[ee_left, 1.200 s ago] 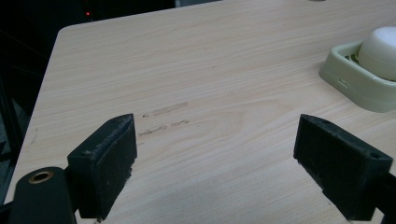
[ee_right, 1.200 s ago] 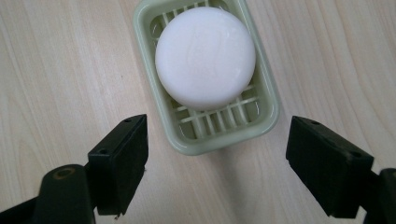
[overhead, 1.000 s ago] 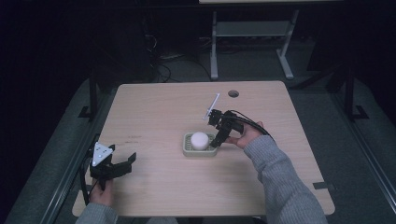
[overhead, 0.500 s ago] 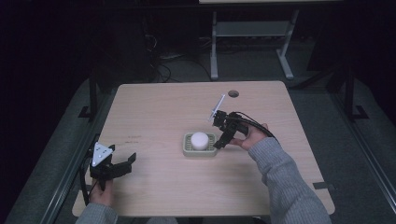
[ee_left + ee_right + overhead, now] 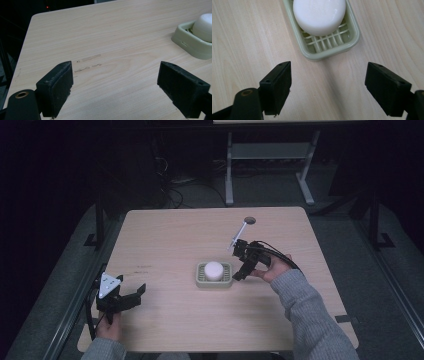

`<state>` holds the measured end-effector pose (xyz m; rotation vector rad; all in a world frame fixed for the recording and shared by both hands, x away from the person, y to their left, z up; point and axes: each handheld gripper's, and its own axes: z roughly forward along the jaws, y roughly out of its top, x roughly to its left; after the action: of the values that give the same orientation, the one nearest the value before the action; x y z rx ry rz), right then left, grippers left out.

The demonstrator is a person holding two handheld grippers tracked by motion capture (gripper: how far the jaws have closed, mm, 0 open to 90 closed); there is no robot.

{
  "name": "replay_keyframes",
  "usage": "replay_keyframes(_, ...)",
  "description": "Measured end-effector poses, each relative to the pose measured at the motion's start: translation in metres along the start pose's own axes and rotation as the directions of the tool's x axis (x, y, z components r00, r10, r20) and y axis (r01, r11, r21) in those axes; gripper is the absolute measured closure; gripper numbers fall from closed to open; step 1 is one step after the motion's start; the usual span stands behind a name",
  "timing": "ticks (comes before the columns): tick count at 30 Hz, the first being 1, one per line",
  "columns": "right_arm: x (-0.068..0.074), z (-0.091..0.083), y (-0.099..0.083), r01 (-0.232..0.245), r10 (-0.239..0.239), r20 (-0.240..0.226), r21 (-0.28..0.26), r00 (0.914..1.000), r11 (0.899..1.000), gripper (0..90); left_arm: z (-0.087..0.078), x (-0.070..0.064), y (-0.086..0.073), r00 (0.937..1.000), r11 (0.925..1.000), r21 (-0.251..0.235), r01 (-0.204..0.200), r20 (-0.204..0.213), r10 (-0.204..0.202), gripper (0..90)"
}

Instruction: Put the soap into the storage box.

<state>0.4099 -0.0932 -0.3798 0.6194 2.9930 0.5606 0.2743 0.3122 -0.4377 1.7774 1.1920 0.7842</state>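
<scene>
Sat near the middle of the pale wooden bench (image 5: 165,235), slightly to the right: a pale green soap dish (image 5: 214,275) with a slatted floor, carrying a round white bar of soap (image 5: 214,269) that rested on the slats, pushed toward the dish's far end as seen in the right tool view, soap (image 5: 319,15) over dish (image 5: 347,43). Hovered just right of the dish, tilted down toward it: the right tool (image 5: 239,274), gripped in the person's right hand (image 5: 272,267), a grey sleeve trailing back to the near right edge. Stood wide apart in the right tool view, the jaws of that right tool (image 5: 328,87), clasping nothing, with bare wood between them and the near end of the dish just beyond the gap, not touching either jaw. Rested low at the near left corner of the bench, well apart from the dish: the left tool (image 5: 131,296), topped by its grey three-cornered plate, held in the left hand (image 5: 107,327). Likewise spread wide and empty in its own view, left tool (image 5: 115,92), with faint scuff marks (image 5: 88,62) on the wood ahead and the dish (image 5: 192,47) with soap (image 5: 203,23) far off at the right edge. Showed at the far right part of the bench top: a round grommet hole (image 5: 249,220).
</scene>
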Motion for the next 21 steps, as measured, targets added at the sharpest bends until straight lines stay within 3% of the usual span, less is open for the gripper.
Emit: replay_keyframes(21,-0.002,-0.004,-0.022,-0.028,0.028,-0.001,-0.008,0.9996,1.000,20.9,0.000,0.000,0.000,1.0000,1.0000,0.004,-0.003,-0.001,0.003,12.9)
